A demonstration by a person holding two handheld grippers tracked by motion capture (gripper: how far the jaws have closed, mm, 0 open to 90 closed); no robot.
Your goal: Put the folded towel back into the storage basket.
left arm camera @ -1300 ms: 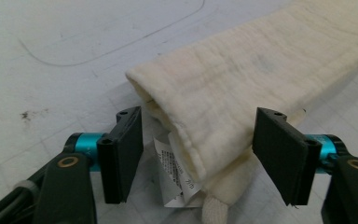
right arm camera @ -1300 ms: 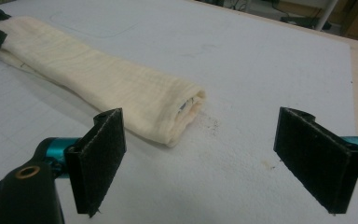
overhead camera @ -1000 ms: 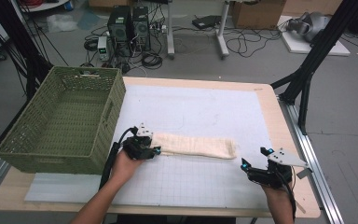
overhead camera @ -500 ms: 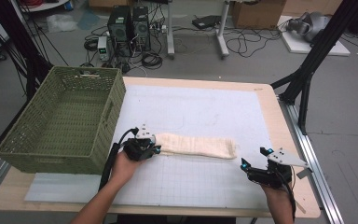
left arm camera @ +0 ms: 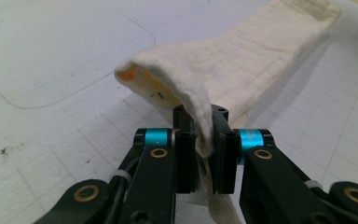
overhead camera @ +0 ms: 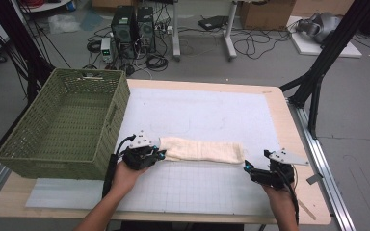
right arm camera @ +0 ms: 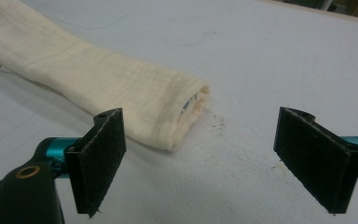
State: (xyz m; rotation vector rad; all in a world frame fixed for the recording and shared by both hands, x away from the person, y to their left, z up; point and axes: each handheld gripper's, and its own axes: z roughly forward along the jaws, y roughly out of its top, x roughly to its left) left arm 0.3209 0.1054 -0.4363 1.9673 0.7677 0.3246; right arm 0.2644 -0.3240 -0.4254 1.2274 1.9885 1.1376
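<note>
The left gripper (left arm camera: 205, 154) has black jaws, cyan collars and brass screws; the right gripper (right arm camera: 214, 161) has flat black pads.

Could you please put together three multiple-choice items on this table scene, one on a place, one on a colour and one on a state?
1. Where does the basket stand?
A. on the table's left side
B. on the table's right side
C. on the floor behind the table

2. What colour is the folded cloth?
A. dark blue
B. cream
C. red

3. How does the right claw stand?
A. shut on the cloth
B. shut on nothing
C. open, with the cloth's end just ahead of it

Answers:
1 A, the high view shows it beside the white mat, to the left of it.
2 B, it looks pale cream in all three views.
3 C, its jaws stand wide apart and touch nothing, while the left claw pinches the cloth's other end.
</note>
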